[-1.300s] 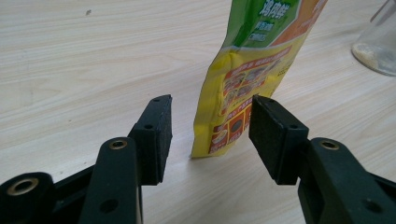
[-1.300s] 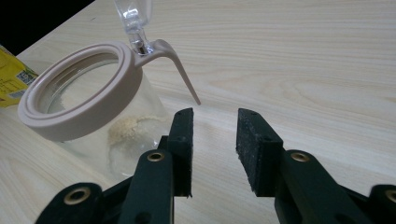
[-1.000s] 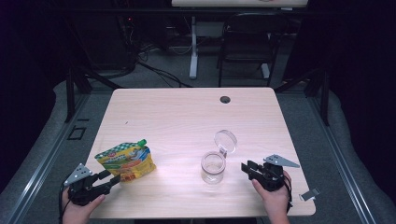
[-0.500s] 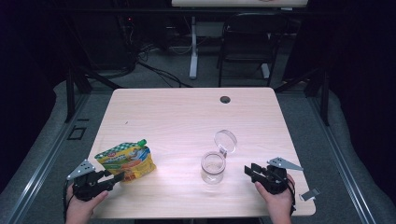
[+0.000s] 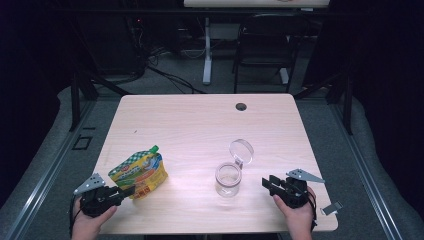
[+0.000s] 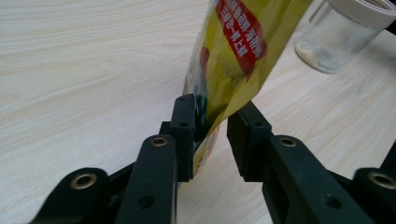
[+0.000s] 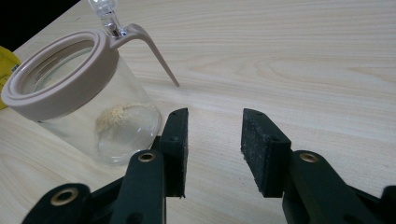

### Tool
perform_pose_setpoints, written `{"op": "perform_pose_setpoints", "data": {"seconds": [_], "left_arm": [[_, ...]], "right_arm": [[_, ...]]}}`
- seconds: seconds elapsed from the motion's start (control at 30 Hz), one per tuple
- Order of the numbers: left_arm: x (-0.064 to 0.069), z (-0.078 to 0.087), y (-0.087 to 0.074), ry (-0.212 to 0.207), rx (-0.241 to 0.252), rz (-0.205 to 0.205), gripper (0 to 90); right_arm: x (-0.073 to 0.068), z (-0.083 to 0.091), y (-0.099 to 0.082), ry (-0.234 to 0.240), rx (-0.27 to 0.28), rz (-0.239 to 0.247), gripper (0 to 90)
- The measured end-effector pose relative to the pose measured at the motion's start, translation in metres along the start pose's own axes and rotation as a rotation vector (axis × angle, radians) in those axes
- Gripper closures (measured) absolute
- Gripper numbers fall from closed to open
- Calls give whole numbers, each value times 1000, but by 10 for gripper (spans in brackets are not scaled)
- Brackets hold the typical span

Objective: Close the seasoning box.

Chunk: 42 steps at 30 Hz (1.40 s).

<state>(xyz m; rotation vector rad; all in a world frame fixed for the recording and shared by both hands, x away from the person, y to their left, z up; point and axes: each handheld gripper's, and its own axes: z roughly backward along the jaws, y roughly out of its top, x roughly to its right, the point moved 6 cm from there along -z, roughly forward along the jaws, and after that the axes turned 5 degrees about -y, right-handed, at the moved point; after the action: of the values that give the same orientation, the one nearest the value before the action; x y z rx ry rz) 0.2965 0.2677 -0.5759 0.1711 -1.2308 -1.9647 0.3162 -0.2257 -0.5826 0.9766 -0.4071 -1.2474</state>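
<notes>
A yellow and green spout pouch point(image 5: 139, 172) lies on the wooden table point(image 5: 200, 120) at the front left. My left gripper point(image 5: 131, 190) reaches it from the near side. Its jaws have just been closing, and in the left gripper view the pouch's point(image 6: 238, 51) lower edge sits between them, touched by both pads, with the left gripper point(image 6: 212, 116) shut on it. A clear glass jar point(image 5: 228, 179) with a beige rim stands to the right, its hinged lid point(image 5: 241, 150) flipped up. My right gripper point(image 5: 265, 184) rests just right of the jar point(image 7: 79, 98), open with bare table between its pads point(image 7: 215, 116).
A dark cable hole point(image 5: 241, 106) sits near the table's far edge. A chair point(image 5: 265, 50) and desk legs stand beyond the table. The jar point(image 6: 345, 32) holds a little pale powder at its bottom.
My left gripper's jaws have closed from wide open onto the pouch's near edge. The right gripper and the jar have stayed where they were.
</notes>
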Motion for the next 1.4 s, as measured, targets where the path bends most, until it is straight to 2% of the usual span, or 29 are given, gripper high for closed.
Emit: {"op": "perform_pose_setpoints", "data": {"seconds": [0.17,0.37,0.73,1.13,1.4], "left_arm": [[4,-1,0,-18,-11,-11,762],[7,-4,0,-46,-8,-2,754],[3,-15,-1,-81,-41,58,623],[0,-30,4,-70,-63,57,476],[0,-38,8,-70,-71,52,435]], "right_arm": [[-1,-1,1,6,5,-2,619],[1,-1,1,3,3,-4,619],[1,1,-1,-2,-1,-6,616],[6,9,-7,-22,-2,-18,613],[10,15,-11,-34,-1,-32,607]]}}
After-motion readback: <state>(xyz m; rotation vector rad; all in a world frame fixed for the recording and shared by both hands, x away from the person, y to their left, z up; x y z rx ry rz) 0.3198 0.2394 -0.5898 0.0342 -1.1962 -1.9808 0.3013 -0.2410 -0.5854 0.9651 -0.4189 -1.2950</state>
